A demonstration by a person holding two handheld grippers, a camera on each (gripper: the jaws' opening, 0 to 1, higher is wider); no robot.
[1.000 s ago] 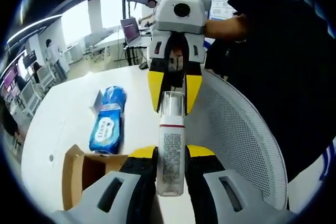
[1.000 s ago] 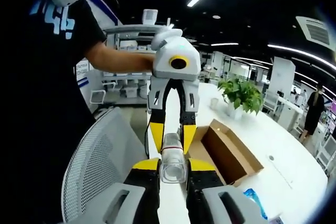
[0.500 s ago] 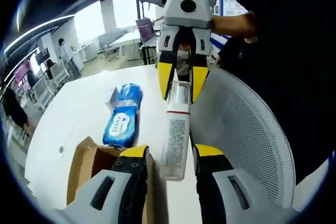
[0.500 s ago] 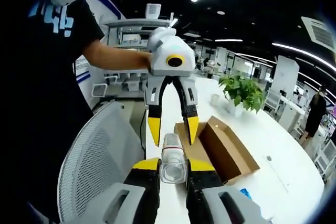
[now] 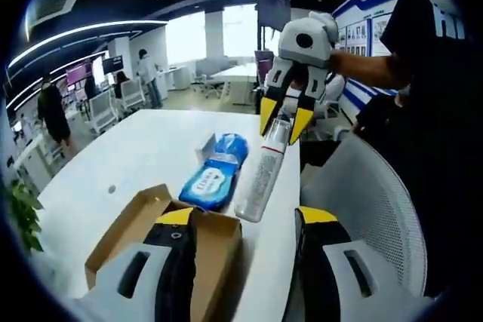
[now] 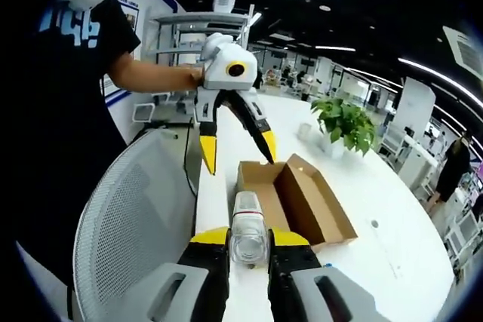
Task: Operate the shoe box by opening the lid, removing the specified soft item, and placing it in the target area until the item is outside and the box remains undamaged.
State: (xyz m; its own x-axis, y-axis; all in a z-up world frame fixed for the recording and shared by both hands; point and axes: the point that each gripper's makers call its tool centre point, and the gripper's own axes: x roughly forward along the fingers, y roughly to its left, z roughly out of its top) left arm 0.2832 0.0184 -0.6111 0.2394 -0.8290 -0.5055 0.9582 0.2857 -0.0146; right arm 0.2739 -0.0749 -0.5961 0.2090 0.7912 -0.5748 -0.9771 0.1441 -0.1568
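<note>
Right gripper (image 6: 248,237) fingers pinch a clear plastic bottle (image 6: 247,229) above the glossy white tabletop (image 5: 136,156). Left gripper (image 5: 245,220) fingers gape wide, holding nothing. Open brown cardboard shoe box (image 6: 298,201) beside a crinkly blue wipes pack (image 5: 215,173).

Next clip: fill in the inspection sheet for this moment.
Surface: white table.
Job's things: cardboard box open on the table; blue soft pack outside it.
Clutter: potted plant.
Grippers: right gripper shut on clear bottle; left gripper open, apart from the bottle.
Cables: nothing seen.
Surroundings: white mesh chair, office desks, people standing behind.
</note>
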